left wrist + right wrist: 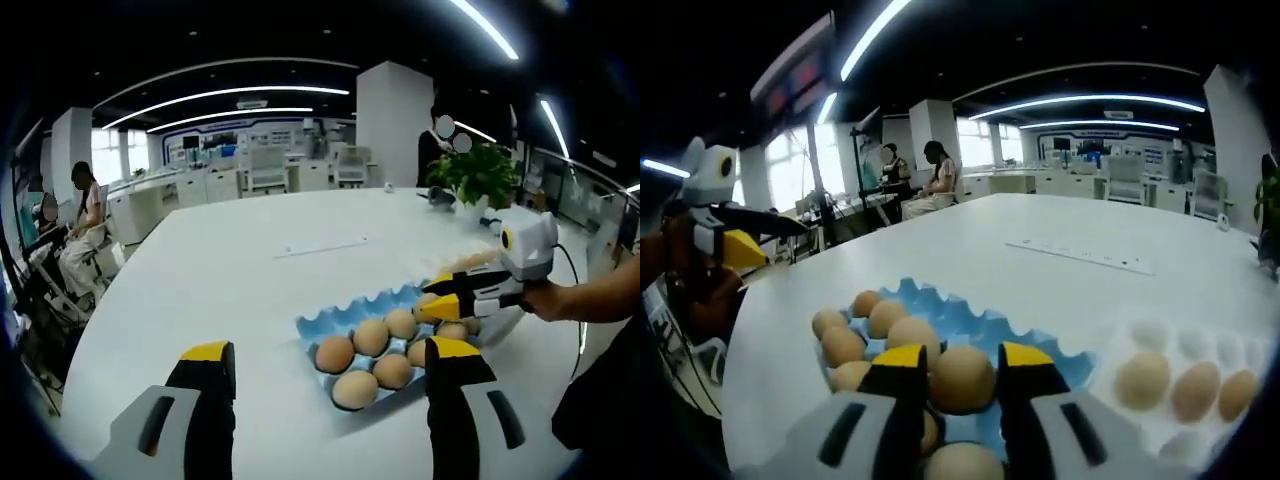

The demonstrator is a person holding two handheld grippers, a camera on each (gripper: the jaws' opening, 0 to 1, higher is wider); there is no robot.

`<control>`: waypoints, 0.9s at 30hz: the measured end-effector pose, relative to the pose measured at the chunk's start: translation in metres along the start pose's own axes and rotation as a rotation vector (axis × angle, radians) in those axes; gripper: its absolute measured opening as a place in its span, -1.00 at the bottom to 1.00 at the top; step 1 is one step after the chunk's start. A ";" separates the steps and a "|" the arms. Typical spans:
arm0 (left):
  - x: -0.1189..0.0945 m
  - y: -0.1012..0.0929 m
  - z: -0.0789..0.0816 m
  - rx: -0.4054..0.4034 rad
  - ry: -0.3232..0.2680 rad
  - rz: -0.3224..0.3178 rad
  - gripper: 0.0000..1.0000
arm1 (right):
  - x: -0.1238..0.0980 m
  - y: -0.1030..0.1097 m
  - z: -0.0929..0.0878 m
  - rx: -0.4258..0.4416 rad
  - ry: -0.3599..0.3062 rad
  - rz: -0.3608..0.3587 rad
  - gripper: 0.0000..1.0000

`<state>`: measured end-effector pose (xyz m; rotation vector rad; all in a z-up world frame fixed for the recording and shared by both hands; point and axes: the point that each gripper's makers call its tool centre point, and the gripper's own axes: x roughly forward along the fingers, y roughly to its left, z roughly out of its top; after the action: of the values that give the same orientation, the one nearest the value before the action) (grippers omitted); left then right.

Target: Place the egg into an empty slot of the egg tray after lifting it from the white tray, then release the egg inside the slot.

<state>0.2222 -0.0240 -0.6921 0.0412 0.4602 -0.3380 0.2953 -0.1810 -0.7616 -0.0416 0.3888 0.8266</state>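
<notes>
My right gripper (pixel 962 360) is shut on a brown egg (pixel 960 380) and holds it over the blue egg tray (pixel 940 300), which has several eggs in its slots. I cannot tell whether the egg rests in a slot. To the right lies the white tray (pixel 1170 335) with three eggs. In the left gripper view the right gripper (pixel 432 298) reaches over the far right of the blue egg tray (pixel 312 326) with the egg between its jaws. My left gripper (pixel 330 350) stands wide open in front of that tray, holding nothing; it shows as the left gripper (pixel 755 238) at the table's edge.
Everything sits on a large white table (pixel 230 270). A paper strip (pixel 320 246) lies mid-table. A potted plant (pixel 478 175) stands behind the trays. A person's hand (pixel 585 300) holds the right gripper. A person sits beyond the table's left edge (pixel 85 215).
</notes>
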 end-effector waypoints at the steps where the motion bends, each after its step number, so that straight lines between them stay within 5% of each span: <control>1: 0.000 0.000 0.000 -0.001 -0.001 -0.001 0.57 | -0.004 -0.001 0.002 -0.001 -0.009 -0.004 -0.44; 7: 0.002 -0.002 0.002 0.004 -0.004 -0.006 0.57 | -0.029 -0.021 0.000 0.025 -0.031 -0.056 -0.44; 13: 0.002 -0.003 0.002 0.003 -0.003 -0.011 0.57 | -0.066 -0.064 -0.011 0.075 -0.043 -0.203 -0.45; 21: 0.002 -0.005 0.004 -0.007 -0.010 -0.018 0.57 | -0.145 -0.146 -0.011 0.075 -0.119 -0.529 -0.47; 27: 0.002 -0.006 0.002 -0.005 -0.004 -0.019 0.57 | -0.207 -0.198 -0.024 0.103 -0.100 -0.753 -0.47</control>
<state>0.2233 -0.0303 -0.6912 0.0311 0.4576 -0.3551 0.3038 -0.4670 -0.7333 -0.0464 0.2869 0.0643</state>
